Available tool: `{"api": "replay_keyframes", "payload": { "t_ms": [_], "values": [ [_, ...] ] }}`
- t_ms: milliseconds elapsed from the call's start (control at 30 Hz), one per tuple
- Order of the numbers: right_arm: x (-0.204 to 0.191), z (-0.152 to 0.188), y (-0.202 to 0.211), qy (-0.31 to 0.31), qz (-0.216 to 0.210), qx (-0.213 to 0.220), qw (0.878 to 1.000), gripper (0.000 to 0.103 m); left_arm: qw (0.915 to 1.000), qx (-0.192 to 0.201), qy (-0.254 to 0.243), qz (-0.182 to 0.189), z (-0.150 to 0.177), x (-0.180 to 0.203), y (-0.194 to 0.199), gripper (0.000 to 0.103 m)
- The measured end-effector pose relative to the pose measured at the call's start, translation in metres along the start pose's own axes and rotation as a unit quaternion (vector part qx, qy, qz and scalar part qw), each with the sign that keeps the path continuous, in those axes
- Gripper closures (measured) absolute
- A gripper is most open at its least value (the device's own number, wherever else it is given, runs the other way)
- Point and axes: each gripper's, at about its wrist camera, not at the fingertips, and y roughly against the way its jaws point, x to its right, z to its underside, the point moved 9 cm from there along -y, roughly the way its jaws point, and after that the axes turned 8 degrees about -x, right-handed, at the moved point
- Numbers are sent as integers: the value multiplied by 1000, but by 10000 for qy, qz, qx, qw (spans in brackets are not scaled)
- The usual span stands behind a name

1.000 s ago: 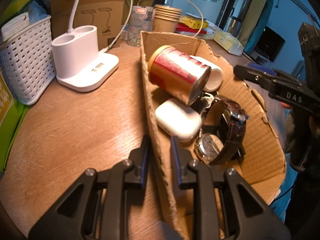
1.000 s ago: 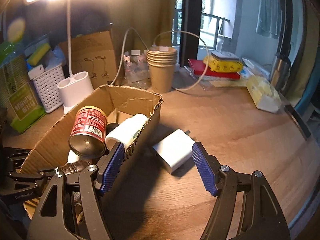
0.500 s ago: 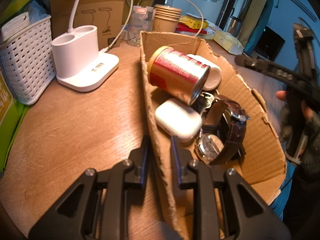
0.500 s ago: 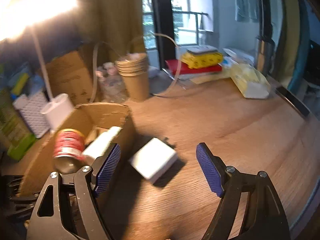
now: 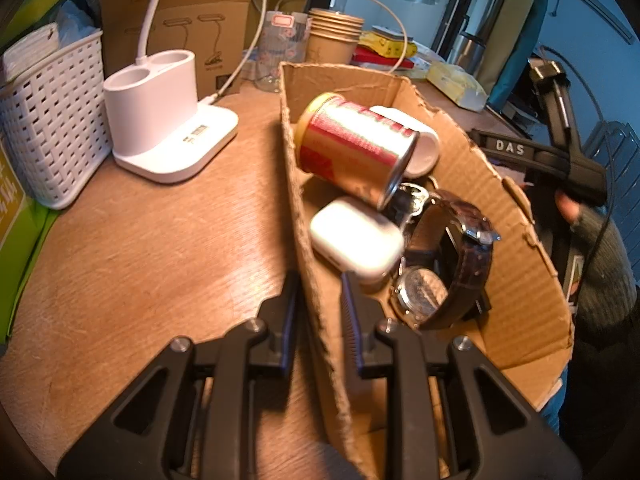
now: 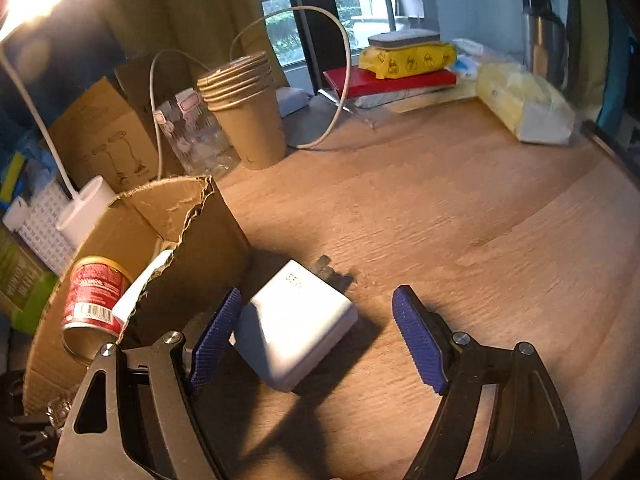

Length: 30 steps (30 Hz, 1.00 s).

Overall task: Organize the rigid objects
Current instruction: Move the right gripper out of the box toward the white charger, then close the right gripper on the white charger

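The white charger (image 6: 296, 322) lies on the table (image 6: 460, 240) just beside the cardboard box (image 5: 516, 280), between my right gripper's (image 6: 316, 340) wide-open jaws, not yet gripped. My left gripper (image 5: 316, 312) pinches the box wall. Can (image 5: 352, 148), earbud case (image 5: 356, 240) and 1 watch (image 5: 448, 268) already sit inside.

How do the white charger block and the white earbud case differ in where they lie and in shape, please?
The charger block lies on the bare wooden table outside the cardboard box; the earbud case lies inside the box, beside the watch. The charger block is flat-faced with metal prongs; the earbud case is rounded, with no prongs. Both are white.
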Motion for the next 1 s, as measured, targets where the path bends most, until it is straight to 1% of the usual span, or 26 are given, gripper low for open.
{"api": "replay_keyframes", "payload": {
  "t_ms": [67,267,400,467,533,633,733,800,867,933,1000],
  "values": [
    [1,0,-2,-46,-46,-33,10000,22,10000,2,-7,-5,0,0,0,80],
    [6,3,4,50,325,7,9995,22,10000,1,-4,-4,0,0,0,80],
    [18,6,9,118,841,29,9964,22,10000,1,-3,-2,0,0,0,80],
    [23,8,7,127,980,14,9951,22,10000,1,-4,-2,0,0,0,80],
    [25,9,4,86,966,-46,9953,22,10000,0,-4,-3,0,0,0,80],
    [24,6,3,160,1027,14,9946,22,10000,0,-3,0,0,0,0,80],
    [20,5,-3,230,1098,-93,9936,23,10000,0,-2,0,0,0,0,80],
    [20,5,-4,239,1201,-97,9924,33,10000,-1,-5,-2,0,0,0,80],
    [20,6,-6,234,1208,-125,9923,45,10000,-1,-3,-1,0,0,0,80],
    [21,6,-5,222,1211,-130,9923,54,10000,-2,-2,-1,0,0,0,80],
    [22,6,-5,214,1252,-122,9918,54,10000,-2,-5,-2,0,0,0,80]
  ]
}}
